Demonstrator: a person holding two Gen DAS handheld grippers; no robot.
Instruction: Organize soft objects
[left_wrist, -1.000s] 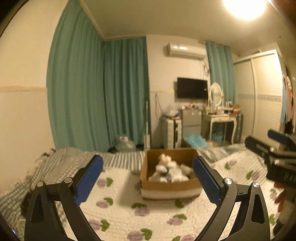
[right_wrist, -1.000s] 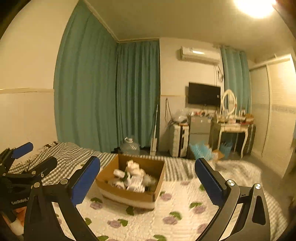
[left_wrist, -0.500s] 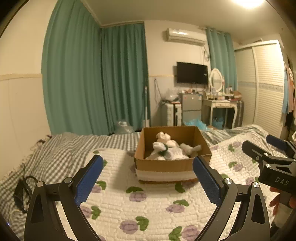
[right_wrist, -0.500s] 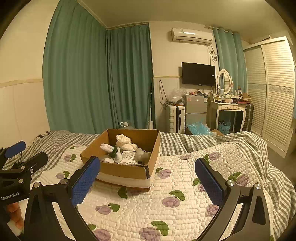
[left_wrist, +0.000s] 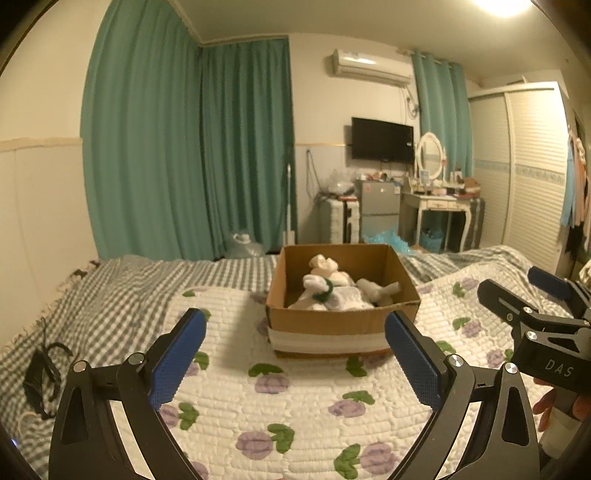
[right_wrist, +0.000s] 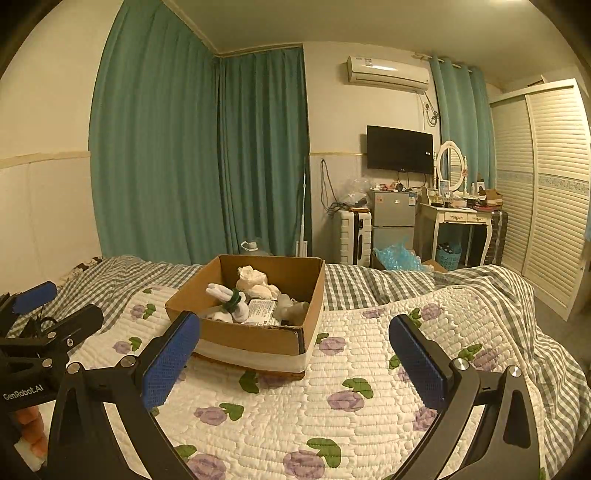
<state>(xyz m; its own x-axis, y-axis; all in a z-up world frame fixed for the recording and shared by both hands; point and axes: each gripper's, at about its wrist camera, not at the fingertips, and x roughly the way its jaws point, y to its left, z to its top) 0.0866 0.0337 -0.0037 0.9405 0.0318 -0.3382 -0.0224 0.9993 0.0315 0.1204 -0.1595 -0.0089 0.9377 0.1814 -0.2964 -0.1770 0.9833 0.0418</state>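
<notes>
An open cardboard box sits on the bed's white flowered quilt; it also shows in the right wrist view. Inside lies a pile of white soft toys, one with a green band. My left gripper is open and empty, held above the quilt short of the box. My right gripper is open and empty, a little right of the box's near corner. Each gripper shows at the edge of the other's view: the right one, the left one.
A grey checked blanket covers the bed's left side and far end. A black cable lies on it at the left. Beyond the bed stand teal curtains, a white suitcase, a small fridge and a dressing table.
Both wrist cameras have tilted down and drawn closer to the box, which now looks larger and lower in view. Both grippers have stayed open and empty.
</notes>
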